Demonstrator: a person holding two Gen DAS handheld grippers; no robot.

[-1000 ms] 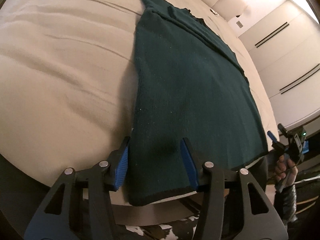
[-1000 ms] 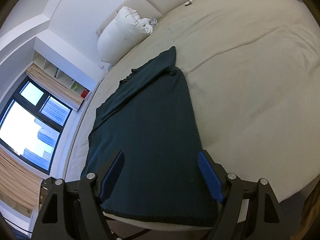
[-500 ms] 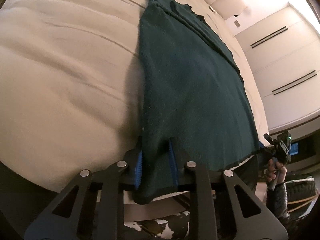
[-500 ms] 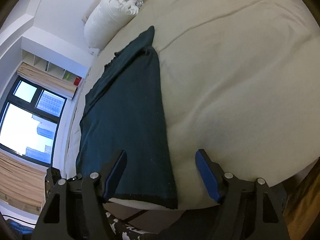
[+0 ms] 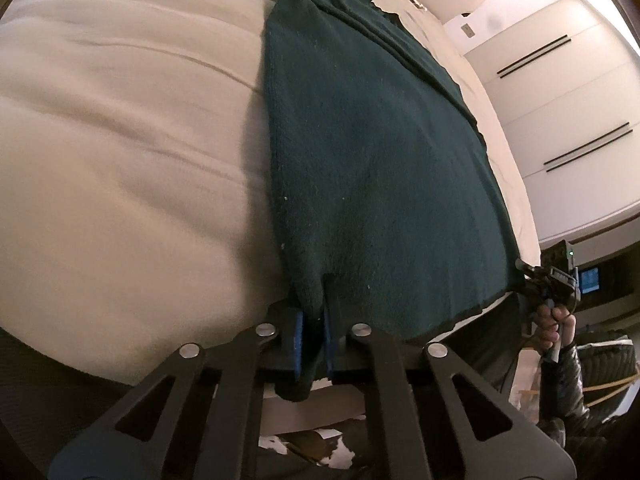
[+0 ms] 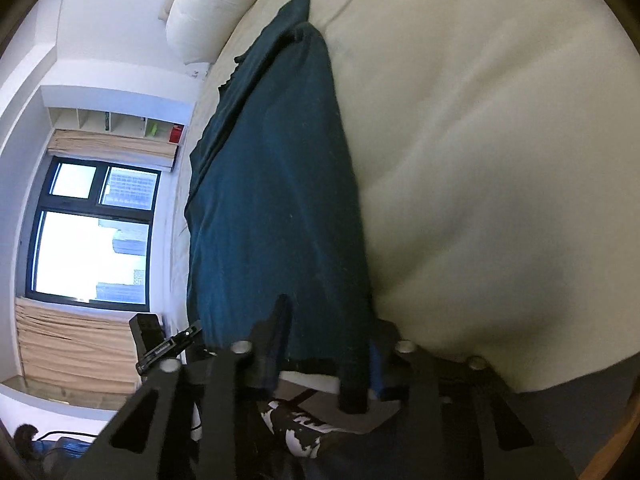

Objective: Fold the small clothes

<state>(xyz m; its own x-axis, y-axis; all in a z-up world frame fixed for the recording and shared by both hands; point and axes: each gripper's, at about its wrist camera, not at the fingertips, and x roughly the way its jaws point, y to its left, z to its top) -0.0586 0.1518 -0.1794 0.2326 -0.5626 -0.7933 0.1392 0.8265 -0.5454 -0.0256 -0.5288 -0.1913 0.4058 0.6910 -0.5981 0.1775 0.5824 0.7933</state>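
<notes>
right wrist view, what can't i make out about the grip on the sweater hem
- Right gripper: closing around the sweater hem; the cloth hides whether the pads press yet.
- Left gripper: pad contact buried in bunched cloth, left wrist view.
- Sweater front and neckline: folded under, far end of the bed.

1. Honestly, nothing readable anywhere in either view: no words, brand marks, numbers or signs.
2. The small lit screen (image 5: 589, 281) at the far right of the left wrist view glows blue, way too tiny and blurry to make out.
3. The colored items on the wall shelf (image 6: 116, 122) show no legible labels either.
</notes>
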